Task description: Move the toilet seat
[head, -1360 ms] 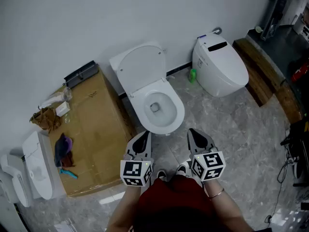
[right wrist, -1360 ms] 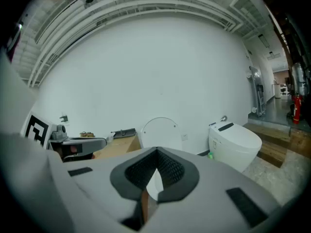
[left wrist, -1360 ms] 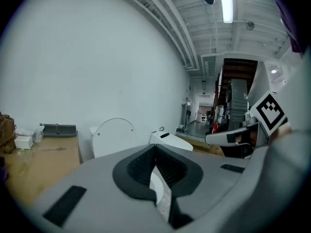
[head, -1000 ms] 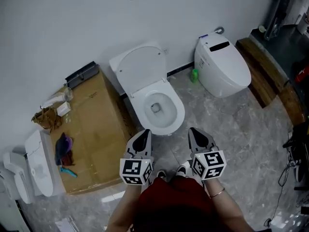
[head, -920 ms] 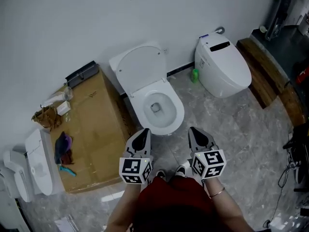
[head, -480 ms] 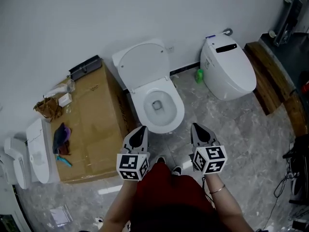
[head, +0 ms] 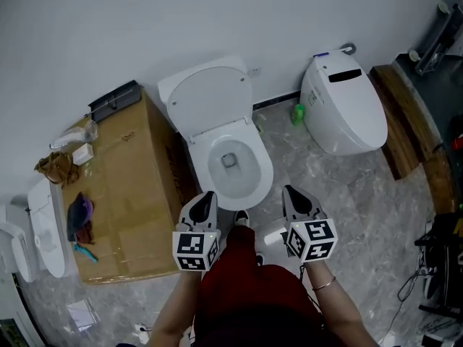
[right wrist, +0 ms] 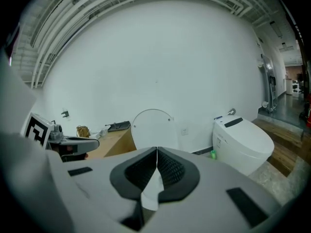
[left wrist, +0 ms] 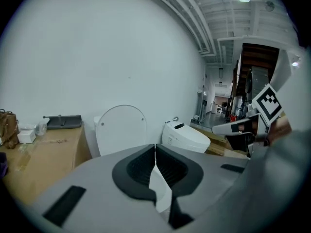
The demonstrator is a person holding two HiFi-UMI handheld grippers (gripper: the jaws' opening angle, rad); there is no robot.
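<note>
Left hand-held gripper [head: 205, 197] and right hand-held gripper [head: 293, 192]: jaws pressed together on both, nothing between them. Both sit side by side on the near side of the white ceramic toilet bowl [head: 249, 186], not touching it. White oval plastic toilet seat [head: 210, 96] is raised, leaning back at the far wall above the open bowl. Large brown cardboard box [head: 134, 186] stands just left of the bowl. Second white toilet with closed lid [head: 347, 114] is to the right, small green bottle [head: 298, 113] on the floor between the two.
</note>
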